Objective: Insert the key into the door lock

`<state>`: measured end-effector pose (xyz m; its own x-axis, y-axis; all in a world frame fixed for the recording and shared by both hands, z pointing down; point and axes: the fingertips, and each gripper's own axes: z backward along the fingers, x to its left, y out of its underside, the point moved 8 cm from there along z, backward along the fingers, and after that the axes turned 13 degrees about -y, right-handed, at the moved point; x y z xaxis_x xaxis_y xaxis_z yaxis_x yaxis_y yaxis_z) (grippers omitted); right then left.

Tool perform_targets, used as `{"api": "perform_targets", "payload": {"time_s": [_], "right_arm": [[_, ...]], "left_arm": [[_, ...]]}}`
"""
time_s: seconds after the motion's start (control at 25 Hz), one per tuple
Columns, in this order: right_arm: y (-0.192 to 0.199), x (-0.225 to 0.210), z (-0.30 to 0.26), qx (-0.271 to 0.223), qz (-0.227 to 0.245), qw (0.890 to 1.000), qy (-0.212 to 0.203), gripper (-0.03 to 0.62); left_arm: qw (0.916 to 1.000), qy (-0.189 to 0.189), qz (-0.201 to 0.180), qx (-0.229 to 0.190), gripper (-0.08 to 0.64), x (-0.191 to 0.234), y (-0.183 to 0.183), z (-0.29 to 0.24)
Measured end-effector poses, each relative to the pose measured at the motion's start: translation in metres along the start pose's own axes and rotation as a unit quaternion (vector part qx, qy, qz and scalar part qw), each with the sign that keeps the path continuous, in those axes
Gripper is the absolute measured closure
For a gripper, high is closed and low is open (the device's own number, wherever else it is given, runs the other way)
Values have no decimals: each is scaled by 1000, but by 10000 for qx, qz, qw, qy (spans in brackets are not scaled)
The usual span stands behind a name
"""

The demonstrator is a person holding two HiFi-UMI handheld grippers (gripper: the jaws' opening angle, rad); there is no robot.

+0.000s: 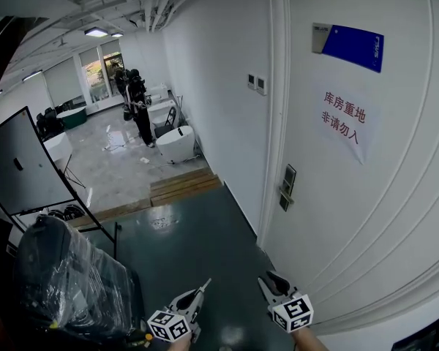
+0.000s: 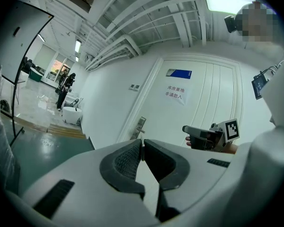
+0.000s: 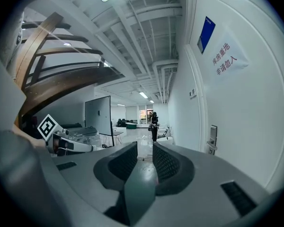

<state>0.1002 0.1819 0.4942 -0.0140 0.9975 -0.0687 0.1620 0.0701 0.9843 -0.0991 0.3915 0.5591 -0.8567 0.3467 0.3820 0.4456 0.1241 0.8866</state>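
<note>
A dark green floor runs up to a low wooden step, and beyond it lies a glossy grey floor. There a person in dark clothes stands beside white tubs. At the left a black board on a stand leans tilted, and a dark bundle wrapped in clear plastic sits in front of it. Two wall switches sit on the white wall. Further right, a blue plaque hangs above a paper notice with red characters. A ceiling light glows far back.
</note>
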Motion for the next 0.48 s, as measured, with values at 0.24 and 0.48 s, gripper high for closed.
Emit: {"api": "perform_targets", "payload": {"time_s": [0.24, 0.48], "right_arm": [[7, 8, -28, 10, -28, 10000, 70, 500], [12, 16, -46, 2, -20, 9999, 130, 500]], "left_arm": [[10000, 35, 11, -12, 528, 33, -6, -2], [9999, 74, 71, -19, 528, 55, -7, -4]]}}
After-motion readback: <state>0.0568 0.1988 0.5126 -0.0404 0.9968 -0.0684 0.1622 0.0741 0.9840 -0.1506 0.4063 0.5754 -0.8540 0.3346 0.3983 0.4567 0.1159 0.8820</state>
